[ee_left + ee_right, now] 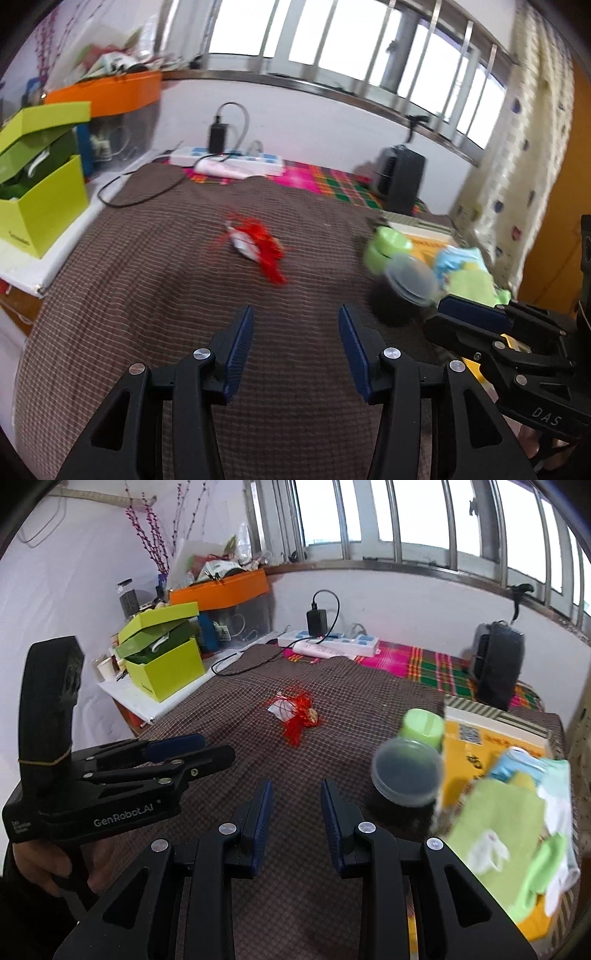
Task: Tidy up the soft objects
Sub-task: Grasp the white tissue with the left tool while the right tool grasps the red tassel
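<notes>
Claws of both hands hung over the brown checked cloth (147,295), and both were released with nothing between the blue pads. The left claw (295,347) showed a wide gap in its own view. The right claw (295,812) was parted somewhat less. In the left wrist view the right claw appeared at the near right edge, just beside a dark jar with a clear lid (406,775).

The soft things lay in a loose pile at the right side: green, white and light blue cloths (513,823) rested on a yellow flat box (465,746). A light green cup (423,723) stood just behind the dark jar, near this pile. In the middle of the cloth, far from both claws, lay a red tassel ornament (258,243) with a small white part.

At the far left stood a lime green box (162,664) with its lid tilted. A white power strip (328,640) lay at the far wall, and a black speaker-like device (498,664) stood at the far right.
</notes>
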A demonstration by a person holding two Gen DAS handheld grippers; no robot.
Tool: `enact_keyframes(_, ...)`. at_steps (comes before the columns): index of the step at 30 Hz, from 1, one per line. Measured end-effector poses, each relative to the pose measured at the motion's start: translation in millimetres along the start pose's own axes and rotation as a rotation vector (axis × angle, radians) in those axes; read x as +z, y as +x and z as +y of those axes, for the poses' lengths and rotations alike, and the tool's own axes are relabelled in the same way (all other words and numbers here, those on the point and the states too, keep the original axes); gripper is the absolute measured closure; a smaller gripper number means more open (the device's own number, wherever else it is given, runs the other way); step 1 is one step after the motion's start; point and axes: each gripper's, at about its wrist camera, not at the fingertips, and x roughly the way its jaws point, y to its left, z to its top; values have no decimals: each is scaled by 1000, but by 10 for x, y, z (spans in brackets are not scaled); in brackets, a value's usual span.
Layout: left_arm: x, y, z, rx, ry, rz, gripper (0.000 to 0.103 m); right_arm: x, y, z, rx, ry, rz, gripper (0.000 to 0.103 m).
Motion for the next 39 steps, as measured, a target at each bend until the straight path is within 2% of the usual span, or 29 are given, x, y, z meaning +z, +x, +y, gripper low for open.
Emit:
enact_keyframes(13, 270, 451, 650, 40, -83, 17, 56, 498, 1049, -16, 1, 61, 80, 75)
enact_keyframes(22, 464, 659, 830, 28, -103, 28, 56, 709, 1749, -94, -43, 106, 149, 75)
enact_keyframes(24, 501, 696, 863, 25, -107, 31, 56, 734, 1851, -125, -83, 106, 158, 75)
enact_keyframes(28, 545, 755, 886, 21, -110, 38, 56, 750, 2014, -181, -95, 112, 211, 75)
enact_keyframes(35, 544, 858, 915, 15, -116, 61, 56, 746, 1994, -136, -111, 75, 203, 76)
enact_keyframes(39, 549, 887, 913, 1, -122, 68, 56, 727, 1829, -136, -106, 91, 169, 76)
